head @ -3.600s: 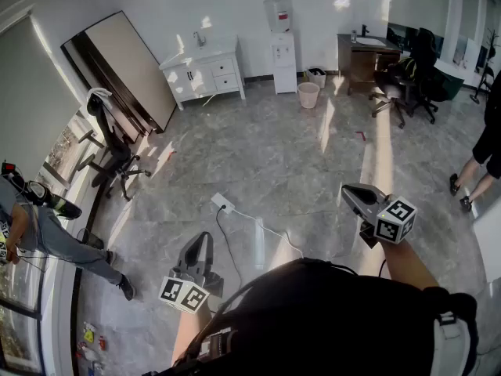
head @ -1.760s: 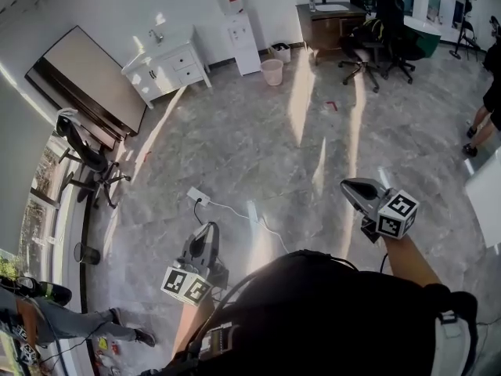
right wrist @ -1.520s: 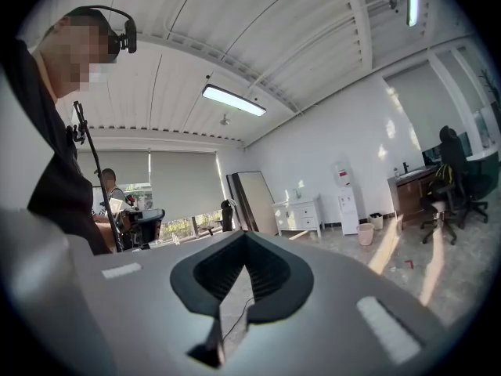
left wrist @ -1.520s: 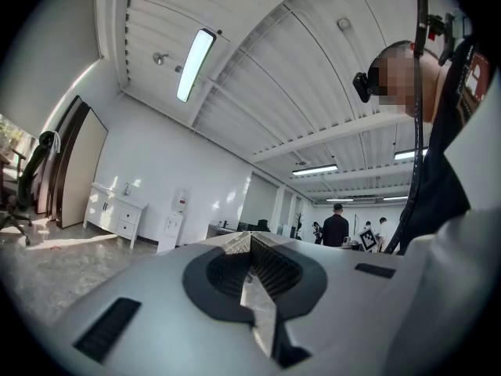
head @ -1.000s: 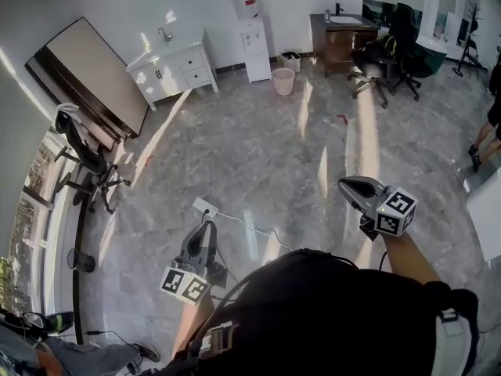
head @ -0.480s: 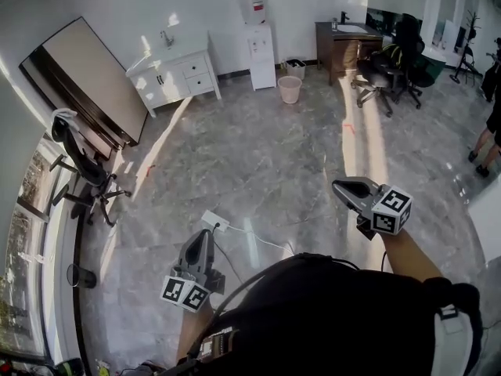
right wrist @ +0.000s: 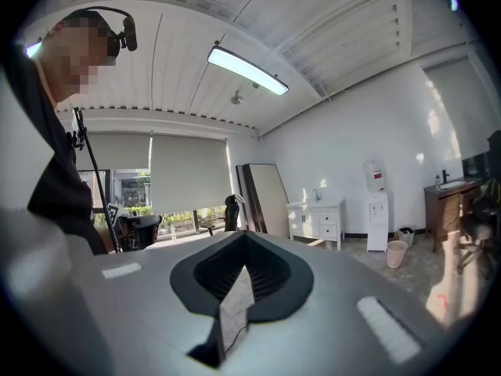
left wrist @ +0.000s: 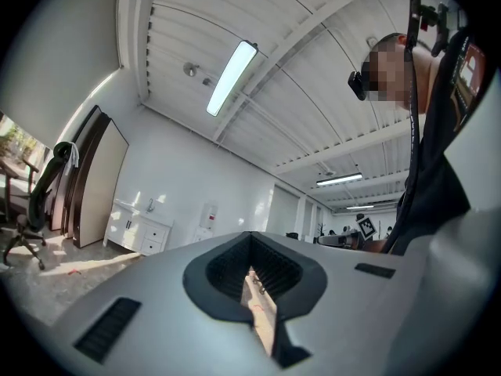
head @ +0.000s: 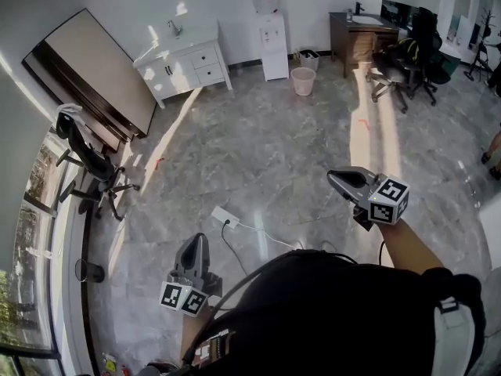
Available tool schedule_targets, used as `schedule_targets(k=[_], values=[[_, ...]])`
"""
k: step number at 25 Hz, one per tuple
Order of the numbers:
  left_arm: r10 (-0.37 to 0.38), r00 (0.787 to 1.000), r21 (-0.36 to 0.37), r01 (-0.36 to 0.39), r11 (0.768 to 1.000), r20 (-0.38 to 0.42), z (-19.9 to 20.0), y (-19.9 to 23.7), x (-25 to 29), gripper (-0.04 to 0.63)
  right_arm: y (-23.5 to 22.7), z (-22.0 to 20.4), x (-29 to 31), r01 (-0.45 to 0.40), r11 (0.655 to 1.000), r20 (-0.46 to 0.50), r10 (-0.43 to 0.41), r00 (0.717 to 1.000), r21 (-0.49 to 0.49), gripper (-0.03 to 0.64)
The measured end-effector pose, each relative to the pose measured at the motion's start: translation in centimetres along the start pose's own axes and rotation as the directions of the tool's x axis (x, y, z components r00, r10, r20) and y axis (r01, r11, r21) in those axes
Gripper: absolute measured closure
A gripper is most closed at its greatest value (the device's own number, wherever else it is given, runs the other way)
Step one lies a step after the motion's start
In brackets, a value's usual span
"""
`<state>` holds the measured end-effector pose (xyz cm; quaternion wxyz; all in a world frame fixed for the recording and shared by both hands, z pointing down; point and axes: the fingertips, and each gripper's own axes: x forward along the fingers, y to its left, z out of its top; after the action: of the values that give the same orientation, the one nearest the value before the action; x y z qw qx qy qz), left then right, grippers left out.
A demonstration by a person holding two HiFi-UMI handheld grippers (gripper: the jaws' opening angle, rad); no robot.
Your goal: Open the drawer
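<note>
Head view shows the person standing on the grey floor (head: 258,139) with 2 grippers held out in front, the left gripper (head: 196,244) and the right gripper (head: 337,180) well apart. Each gripper view shows its jaws closed together with nothing between them. The drawer (head: 205,56) sits shut in the white sink cabinet (head: 168,73) against the far wall, near a water dispenser (head: 272,34) and well away from both grippers.
</note>
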<state>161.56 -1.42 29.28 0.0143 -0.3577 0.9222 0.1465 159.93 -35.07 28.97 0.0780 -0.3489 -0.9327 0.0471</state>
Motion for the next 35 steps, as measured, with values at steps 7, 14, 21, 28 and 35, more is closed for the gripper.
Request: schedule_targets(k=[7, 14, 21, 28, 35], values=[[0.088, 0.996, 0.021, -0.088, 0.996, -0.001, -1.2, 0.4, 7.6, 0.606, -9.4, 0.6, 3.0, -0.088, 0.996, 0.018, 0.088, 0.996, 0.005, 0.618], [0.1, 0.994, 0.024, -0.101, 0.995, 0.032, -2.2, -3.0, 20.9, 0.606, -22.9, 3.4, 2.6, -0.122, 0.992, 0.021, 0.122, 0.992, -0.019, 0.618], [0.093, 0.996, 0.036, -0.093, 0.995, 0.016, -4.2, -6.4, 30.4, 0.606, -32.6, 4.4, 1.2, -0.13, 0.991, 0.033, 0.13, 0.991, -0.008, 0.618], [0.125, 0.992, 0.022, -0.125, 0.992, 0.0, -5.0, -5.6, 33.5, 0.606, -36.6, 3.8, 1.8, -0.131, 0.991, 0.027, 0.131, 0.991, 0.021, 0.618], [0.092, 0.995, -0.001, -0.092, 0.996, -0.023, -6.1, -2.0, 36.9, 0.606, -39.1, 2.8, 4.9, -0.095, 0.995, -0.011, 0.096, 0.995, 0.039, 0.618]])
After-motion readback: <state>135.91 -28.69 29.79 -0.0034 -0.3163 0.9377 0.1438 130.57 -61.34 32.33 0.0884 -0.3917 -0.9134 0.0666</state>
